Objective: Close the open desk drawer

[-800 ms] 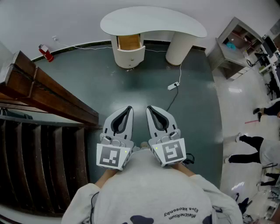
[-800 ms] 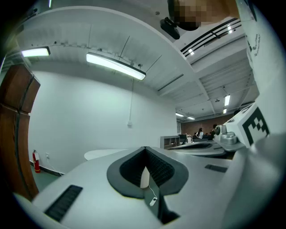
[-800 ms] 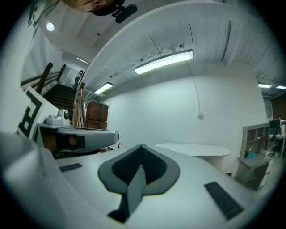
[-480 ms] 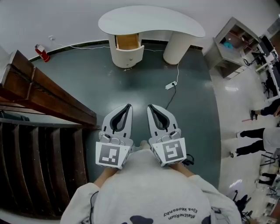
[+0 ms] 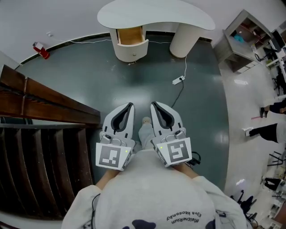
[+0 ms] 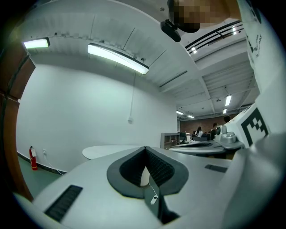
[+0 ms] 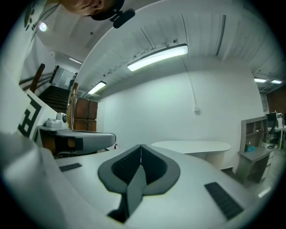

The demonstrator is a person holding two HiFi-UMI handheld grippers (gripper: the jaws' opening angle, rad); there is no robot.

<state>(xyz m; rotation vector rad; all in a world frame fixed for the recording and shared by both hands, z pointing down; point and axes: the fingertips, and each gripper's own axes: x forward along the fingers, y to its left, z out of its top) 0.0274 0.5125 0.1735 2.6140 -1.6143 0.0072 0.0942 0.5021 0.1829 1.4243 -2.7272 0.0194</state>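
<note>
A white curved desk (image 5: 156, 13) stands at the far wall on two round pedestals. Its wooden drawer (image 5: 132, 36) is pulled out of the left pedestal, with a curved white front (image 5: 131, 50). Both grippers are held level and side by side close to my body, well short of the desk. The left gripper (image 5: 130, 105) is shut with nothing in it, its tips meeting in its own view (image 6: 145, 148). The right gripper (image 5: 153, 104) is shut and holds nothing either (image 7: 141, 146). The desk top shows far off in both gripper views (image 6: 111, 151) (image 7: 192, 145).
A dark green floor (image 5: 89, 85) lies between me and the desk. A power strip (image 5: 178, 81) with its cable lies on it. A wooden stair rail (image 5: 49, 105) and stairs are at the left, a red extinguisher (image 5: 40, 48) by the wall, shelves (image 5: 245, 36) and people at the right.
The desk has slid slightly up the head view and a shoe now shows between the grippers, as the person steps forward. Both grippers keep the same shut pose.
</note>
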